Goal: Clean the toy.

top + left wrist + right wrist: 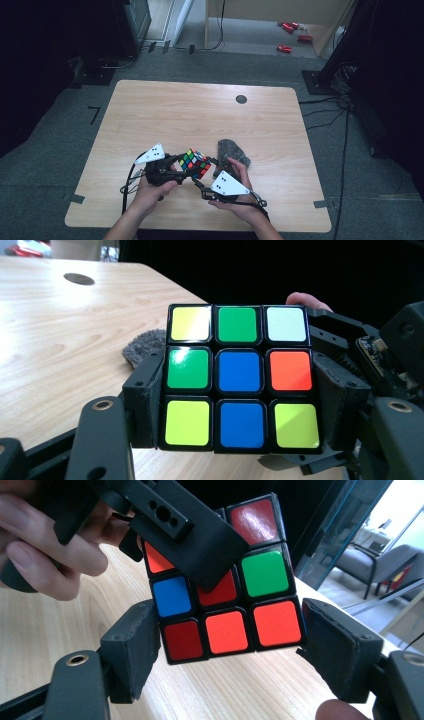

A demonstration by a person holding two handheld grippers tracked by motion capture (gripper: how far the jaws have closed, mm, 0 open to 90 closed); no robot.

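A scrambled Rubik's cube [195, 163] is held just above the wooden table [200, 115] near its front edge. My left gripper [186, 168] comes in from the left and is shut on it. In the left gripper view the pads [146, 401] press both sides of the cube [240, 375], whose near face has a blue centre. My right gripper [209, 171] reaches in from the right. In the right gripper view its jaws [232, 650] straddle the cube's [227, 630] lowest layer, the right pad [332, 650] a sliver off it. One left-gripper jaw [190, 535] crosses the cube's top.
A grey fuzzy object [233, 149] lies on the table just behind the right hand; it also peeks out behind the cube as a grey tuft [142, 345]. A round cable hole [241, 99] sits at the table's back. Red items [291, 27] lie on the floor beyond.
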